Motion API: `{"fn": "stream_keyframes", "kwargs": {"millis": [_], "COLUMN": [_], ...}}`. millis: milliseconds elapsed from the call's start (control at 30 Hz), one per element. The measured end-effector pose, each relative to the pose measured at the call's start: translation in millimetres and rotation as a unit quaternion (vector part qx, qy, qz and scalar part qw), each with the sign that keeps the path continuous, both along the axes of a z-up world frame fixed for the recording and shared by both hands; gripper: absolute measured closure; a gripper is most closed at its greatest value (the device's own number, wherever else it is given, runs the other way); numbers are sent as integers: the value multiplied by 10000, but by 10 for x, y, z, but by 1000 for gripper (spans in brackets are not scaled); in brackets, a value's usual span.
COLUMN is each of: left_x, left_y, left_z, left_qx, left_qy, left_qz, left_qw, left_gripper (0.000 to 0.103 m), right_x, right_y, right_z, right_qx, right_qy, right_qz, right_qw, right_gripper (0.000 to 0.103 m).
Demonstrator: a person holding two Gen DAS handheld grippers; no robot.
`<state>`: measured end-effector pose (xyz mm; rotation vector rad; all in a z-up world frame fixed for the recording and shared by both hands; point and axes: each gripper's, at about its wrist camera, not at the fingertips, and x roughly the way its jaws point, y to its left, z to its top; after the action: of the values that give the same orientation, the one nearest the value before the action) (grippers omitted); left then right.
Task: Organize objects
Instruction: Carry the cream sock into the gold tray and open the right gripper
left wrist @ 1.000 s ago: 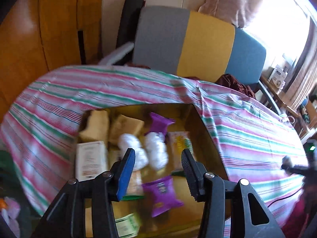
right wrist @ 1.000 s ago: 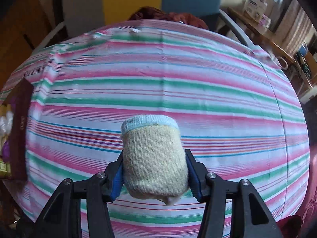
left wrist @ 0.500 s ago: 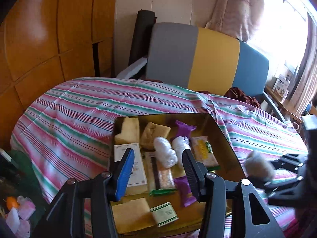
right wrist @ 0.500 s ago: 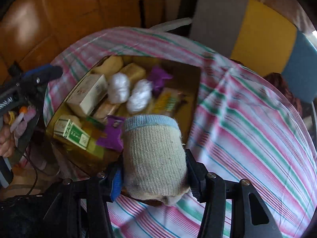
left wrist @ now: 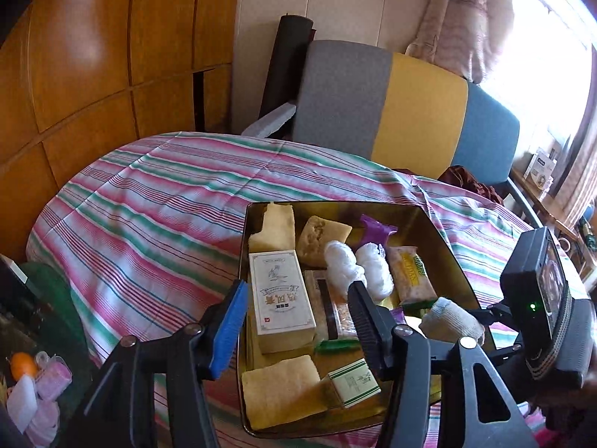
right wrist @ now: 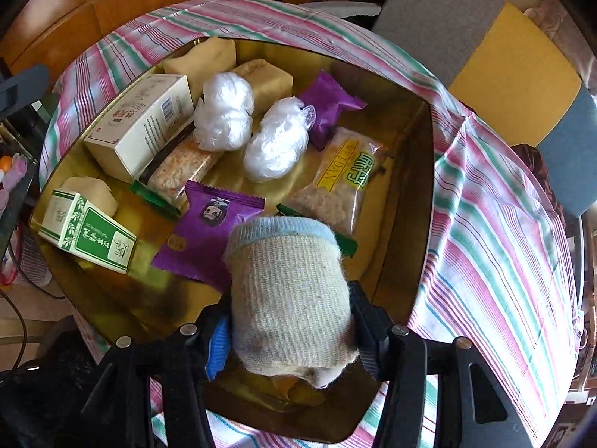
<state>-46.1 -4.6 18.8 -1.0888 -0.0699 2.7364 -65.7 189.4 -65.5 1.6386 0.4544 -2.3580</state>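
Change: right gripper (right wrist: 289, 330) swung from striped cloth (right wrist: 496, 224) to above tray (right wrist: 425, 171).
Right gripper: clamped on rolled sock (right wrist: 289, 298), at tray's 5 o'clock.
Left gripper (left wrist: 294, 313): jaws opening, empty.
Tray: white box (right wrist: 141, 127), purple packets (right wrist: 211, 231), plastic balls (right wrist: 224, 112).

- Rolled beige knitted sock with a pale blue cuff (right wrist: 287, 298): ribbed, fuzzy cloth, matt
- Square gold tray (right wrist: 403, 194): smooth, shiny, mirror-like inside
- Two white crumpled plastic bundles (right wrist: 224, 112): thin glossy film
- Purple snack sachet (right wrist: 212, 231): smooth plastic wrapper with crimped edges
- White cardboard box (left wrist: 280, 298): matt printed paperboard
- Pink, green and white striped cloth (left wrist: 149, 216) over the worktop: woven fabric, creased
- Brown wood panelling (left wrist: 93, 56): polished, glossy
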Motion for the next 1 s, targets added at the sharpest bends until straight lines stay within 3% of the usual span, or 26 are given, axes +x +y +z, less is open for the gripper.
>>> {"fn": "stream_keyframes", "kwargs": {"millis": [267,500,733,900,1000], "left_x": [37,129,275,432,504], "left_y": [30,47,7,6,-2], "left_z": [-86,-52,-9,30,49], "left_qx": [-118,-293,-419,-514,-457], "left_qy": [-9,225,383,593,621], "left_qz": [11,217,505,640,652], "left_qw": [9999,9991,9971,9949,9949], "left_gripper": [39,29,17,1,0], "right_x": [20,188,508,677,728], "right_y": [55,87,31,58,88], "right_z": [18,256,490,596,632], "right_qx": [-181,-652,-802,-729,-765], "right_qy": [63,574,1434,1910,2053], "right_qz": [-146,-480,-1079,-1539,-1766], "right_qw": [9997,9951,9805,9667,9596], "right_gripper": [45,45,44,44,44]}}
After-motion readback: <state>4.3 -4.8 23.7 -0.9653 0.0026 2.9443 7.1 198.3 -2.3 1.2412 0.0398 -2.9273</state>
